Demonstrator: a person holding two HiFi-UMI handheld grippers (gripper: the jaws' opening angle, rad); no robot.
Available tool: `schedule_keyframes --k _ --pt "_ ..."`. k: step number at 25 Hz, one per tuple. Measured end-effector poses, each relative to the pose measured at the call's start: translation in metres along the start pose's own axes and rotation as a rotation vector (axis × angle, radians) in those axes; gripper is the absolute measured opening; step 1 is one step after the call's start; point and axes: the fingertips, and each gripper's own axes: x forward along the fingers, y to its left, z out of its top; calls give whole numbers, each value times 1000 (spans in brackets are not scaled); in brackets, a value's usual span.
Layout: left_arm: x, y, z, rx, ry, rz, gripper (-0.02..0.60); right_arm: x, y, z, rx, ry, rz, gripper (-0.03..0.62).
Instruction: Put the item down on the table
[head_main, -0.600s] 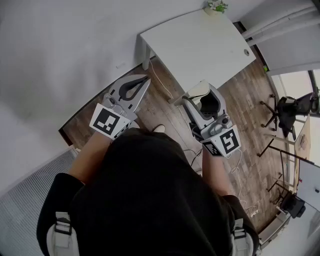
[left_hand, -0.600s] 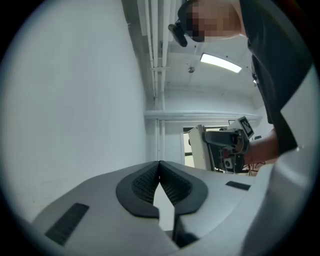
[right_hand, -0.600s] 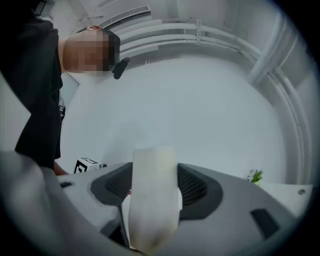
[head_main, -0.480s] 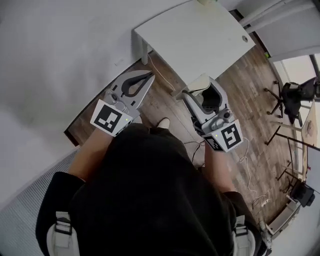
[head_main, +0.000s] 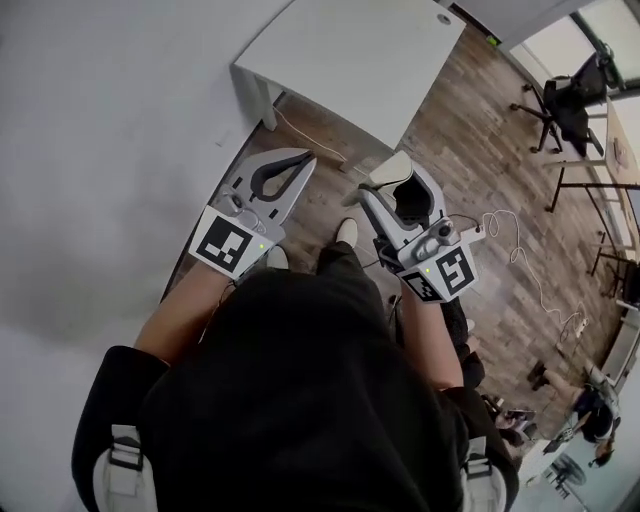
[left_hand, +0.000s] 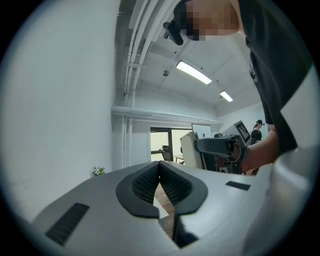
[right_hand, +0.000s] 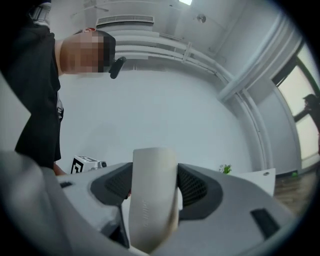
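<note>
A cream-white, rounded oblong item (right_hand: 151, 200) stands upright between the dark pads of my right gripper (right_hand: 155, 182), which is shut on it with its jaws wide apart. In the head view the item (head_main: 391, 172) shows at the tip of the right gripper (head_main: 402, 185), held in the air above the wooden floor. The white table (head_main: 360, 50) stands ahead, beyond both grippers. My left gripper (head_main: 298, 160) is shut with nothing in it; in its own view the pads (left_hand: 160, 170) meet at the tip.
A white wall runs along the left. A white cable (head_main: 512, 228) lies on the wooden floor at the right. An office chair (head_main: 572, 95) and a desk frame stand at the far right. A small plant (right_hand: 226, 169) sits at the table's far end.
The table has slid up and left in the head view and more floor shows at the right. Both grippers hold about the same pose; the item stays in the right gripper.
</note>
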Motion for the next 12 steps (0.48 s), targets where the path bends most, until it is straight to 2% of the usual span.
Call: schedule_keyframes --k 6,12 --pt "-45 -13 -9 -48 -31 -97 -6 -18 49 -20 -26 10 -140 282" --pt "-17 -29 -4 -54 -22 -155 -6 -35 28 -6 -38 8 -188 282"
